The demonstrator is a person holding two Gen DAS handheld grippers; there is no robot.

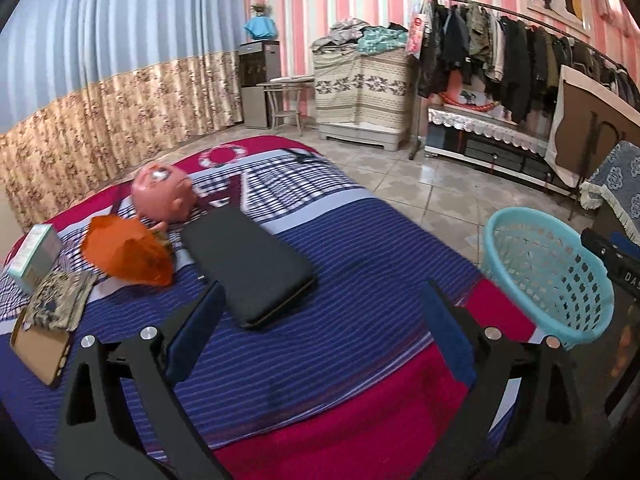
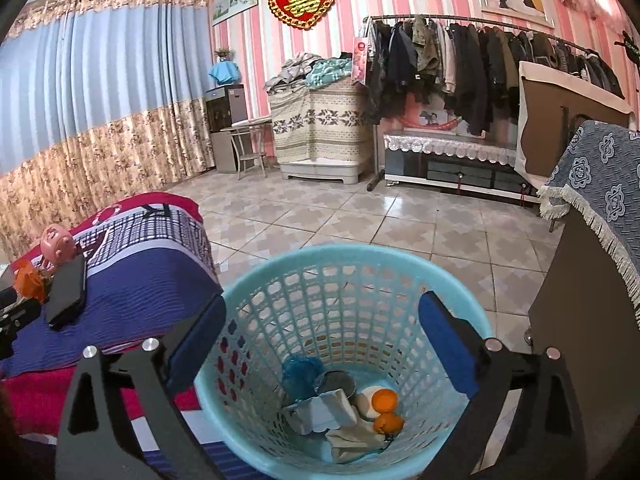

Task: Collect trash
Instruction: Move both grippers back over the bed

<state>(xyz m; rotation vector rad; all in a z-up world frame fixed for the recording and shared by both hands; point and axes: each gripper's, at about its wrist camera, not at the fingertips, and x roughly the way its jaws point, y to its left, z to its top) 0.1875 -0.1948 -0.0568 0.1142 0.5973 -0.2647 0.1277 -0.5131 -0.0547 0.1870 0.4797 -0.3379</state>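
Note:
A light blue plastic basket stands on the floor by the bed; it shows at right in the left wrist view. Inside lie orange peel, crumpled white paper, a blue net and a grey cup. My right gripper is open and empty above the basket. My left gripper is open and empty over the striped bed. An orange plastic bag lies on the bed to the left, also seen small in the right wrist view.
On the bed lie a black case, a pink doll head, a small white box, a patterned pouch and a cardboard box. A cabinet with a blue cloth stands right of the basket. Tiled floor lies beyond.

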